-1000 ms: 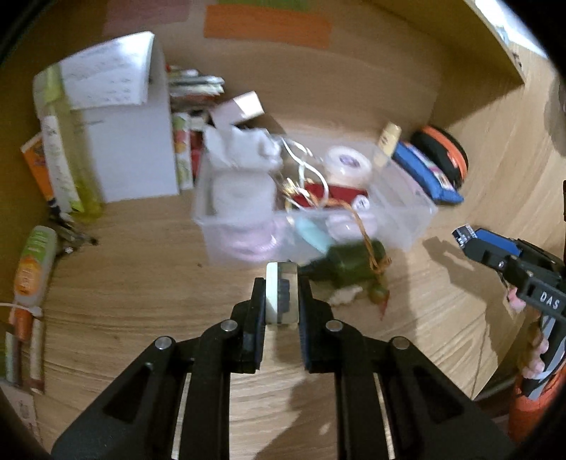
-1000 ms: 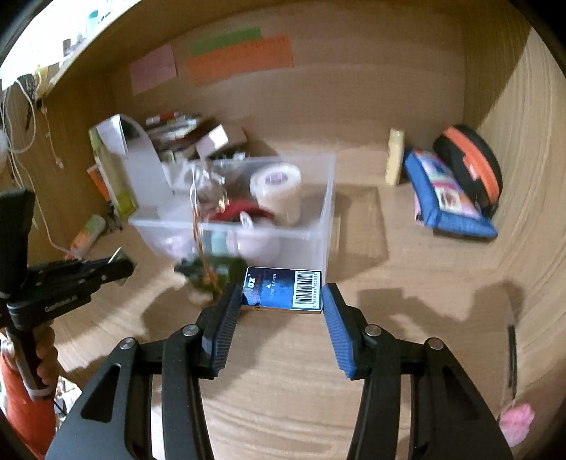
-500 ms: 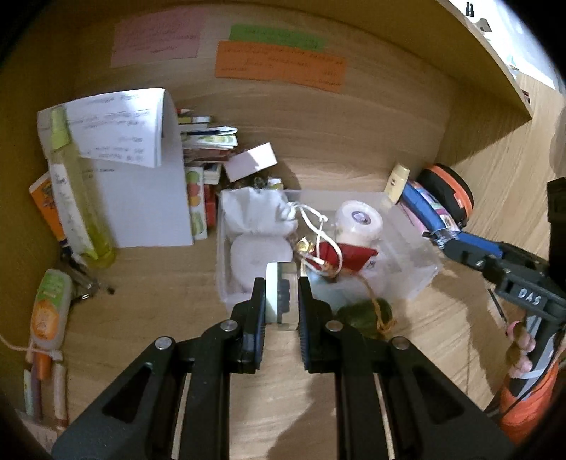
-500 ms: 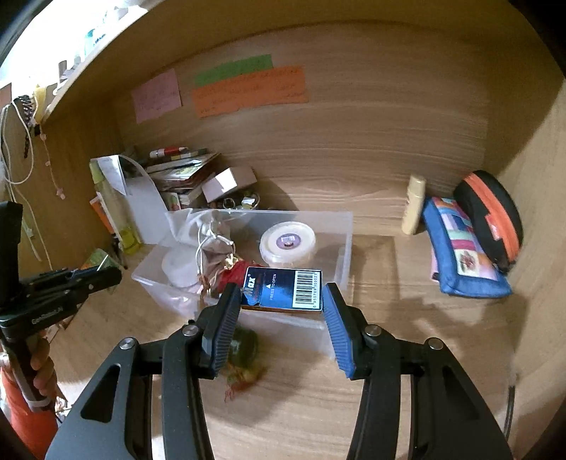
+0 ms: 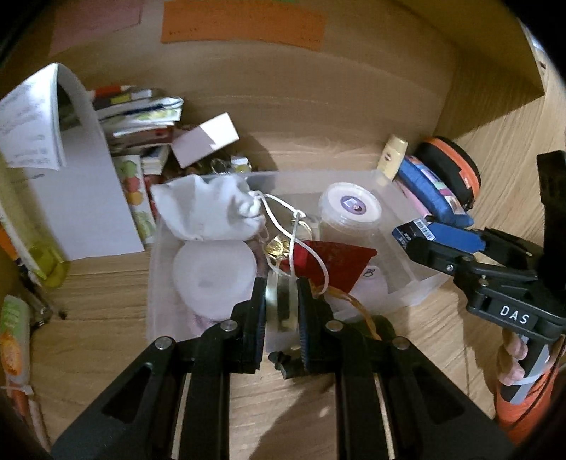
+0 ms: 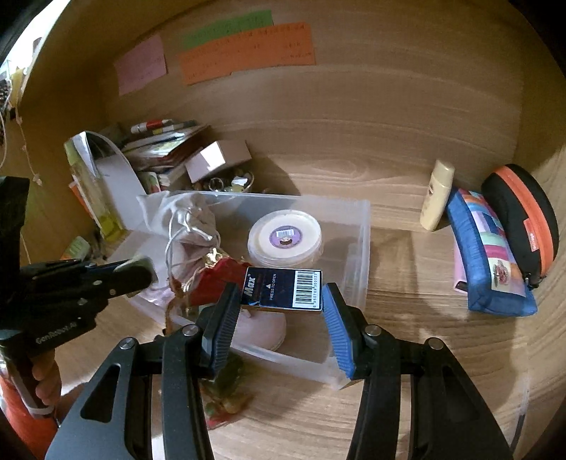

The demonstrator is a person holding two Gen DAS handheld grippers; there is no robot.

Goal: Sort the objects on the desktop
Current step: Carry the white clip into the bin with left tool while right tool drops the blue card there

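Sitting clamped between right gripper pads, blue box overhangs bin.

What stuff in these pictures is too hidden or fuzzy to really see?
- Small pale item in the left tool: left wrist view, pads cover its sides; what it is stays unclear.
- Green thing before the clear bin: right wrist view, right tool hides most.
- Orange note writing: too small.
- Blue box: small print blurred.

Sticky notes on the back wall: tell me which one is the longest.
The orange note: a wide strip, longer than the green note above it and the small pink note to its left.
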